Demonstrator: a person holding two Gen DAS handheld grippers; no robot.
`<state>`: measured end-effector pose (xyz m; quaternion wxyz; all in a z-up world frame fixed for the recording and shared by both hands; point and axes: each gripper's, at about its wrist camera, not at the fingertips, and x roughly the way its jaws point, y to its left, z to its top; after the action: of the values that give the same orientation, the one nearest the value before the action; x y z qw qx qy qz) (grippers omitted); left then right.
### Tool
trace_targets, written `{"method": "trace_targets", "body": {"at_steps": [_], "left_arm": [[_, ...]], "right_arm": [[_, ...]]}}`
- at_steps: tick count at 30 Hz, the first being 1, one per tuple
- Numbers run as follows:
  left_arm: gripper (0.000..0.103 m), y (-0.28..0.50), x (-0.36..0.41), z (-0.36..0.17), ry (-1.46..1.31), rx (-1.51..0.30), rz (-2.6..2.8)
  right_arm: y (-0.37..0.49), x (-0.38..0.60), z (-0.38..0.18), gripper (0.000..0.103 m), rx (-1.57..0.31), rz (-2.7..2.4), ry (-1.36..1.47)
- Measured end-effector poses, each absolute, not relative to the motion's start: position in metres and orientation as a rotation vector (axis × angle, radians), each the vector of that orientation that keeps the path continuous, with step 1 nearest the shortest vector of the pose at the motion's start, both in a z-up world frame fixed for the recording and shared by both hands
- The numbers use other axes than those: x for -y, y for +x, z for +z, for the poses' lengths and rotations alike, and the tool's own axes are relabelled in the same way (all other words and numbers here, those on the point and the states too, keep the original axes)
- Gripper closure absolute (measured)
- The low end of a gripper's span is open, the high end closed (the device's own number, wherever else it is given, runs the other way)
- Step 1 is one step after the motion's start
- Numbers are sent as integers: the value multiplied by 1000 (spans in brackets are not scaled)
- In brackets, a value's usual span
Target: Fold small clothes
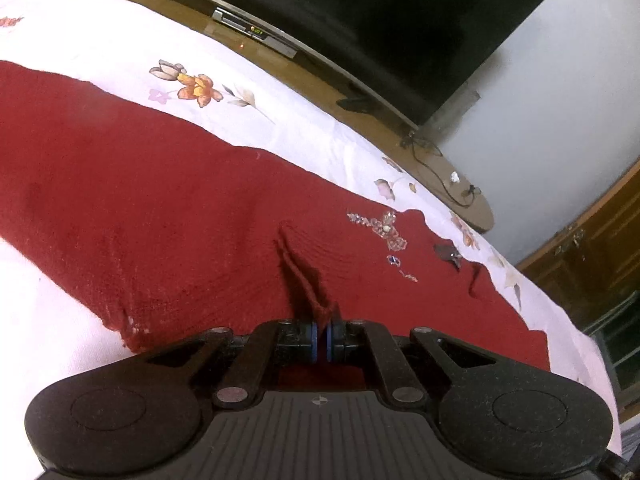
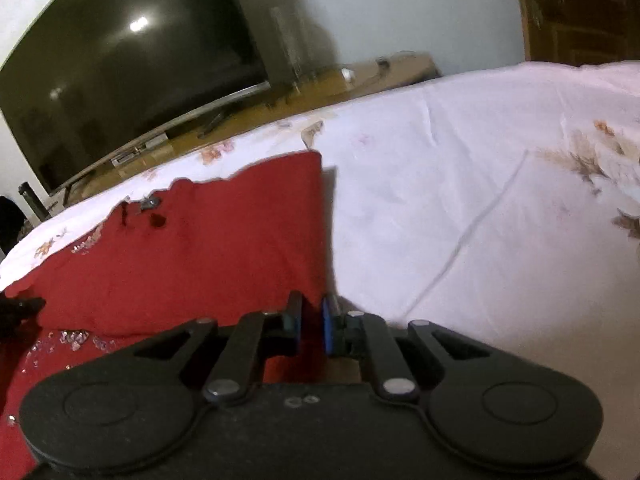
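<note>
Dark television (image 1: 360, 12) on wooden stand (image 1: 312, 80); floral white bedsheet (image 2: 460, 184); wooden cabinet (image 1: 592, 248).

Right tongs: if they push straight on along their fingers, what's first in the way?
Probably the red garment: the right tongs already straddle its edge, with a fold standing just ahead. Beyond it lies the white floral sheet; depth is unclear.

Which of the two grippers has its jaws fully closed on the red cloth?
The left gripper: its blue pads meet, pinching a ridge of the red garment. The right gripper shows a gap.
</note>
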<state>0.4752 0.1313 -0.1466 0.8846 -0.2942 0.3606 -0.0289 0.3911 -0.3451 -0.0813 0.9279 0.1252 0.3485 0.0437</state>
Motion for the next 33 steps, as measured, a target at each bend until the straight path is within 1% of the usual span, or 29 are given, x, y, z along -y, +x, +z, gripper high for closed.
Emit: {"method": "trace_targets", "body": {"at_steps": [1,3,4,8,11,13,15,16,17,18,20,23,26,29,31,32,33], "left_arm": [[99,475,-134,-147,-617,-749,-64],[99,474,-136,-149,-624,-744,-75],[99,474,-136,-150,-629,-740,-77],[99,468,-130,-148,-638,-708,-45],[99,467,-125,-150,-642,-699,-29],[99,468,-126,-152,-662,-695,-25],[99,468,-127,-152,-662,-695,-24],[99,468,-126,-151,-651,-693,-22],[99,466,-124,-149,-633,-676,-12],[99,462,-123,-144,-621,-648,-6],[99,455,-120,-136,-593,-599,15],[99,462,-118,-144,-552,-657,49],[99,463,-116,-147,-527,-650,55],[99,463,-120,-148,-540,-656,44],[98,462,-126,-148,-572,-666,26],[97,459,-130,-145,-588,-666,32],[96,453,-132,-140,-582,-648,68]], "right_arm": [[392,347,-77,82,-713,106,273],[396,362,-68,63,-649,140,350],[402,371,-64,62,-620,152,386],[457,410,-68,63,-606,167,583],[490,423,-81,64,-632,193,657],[504,423,-90,62,-668,241,677],[511,419,-97,65,-708,259,641],[512,417,-96,71,-704,266,617],[514,416,-94,96,-715,280,597],[513,412,-92,96,-725,290,564],[502,407,-80,96,-668,282,484],[493,408,-71,97,-621,245,438],[504,401,-90,96,-688,200,378],[502,401,-90,97,-673,204,384],[501,403,-90,94,-679,217,399],[498,406,-88,85,-683,225,412],[497,406,-83,71,-678,214,411]]}}
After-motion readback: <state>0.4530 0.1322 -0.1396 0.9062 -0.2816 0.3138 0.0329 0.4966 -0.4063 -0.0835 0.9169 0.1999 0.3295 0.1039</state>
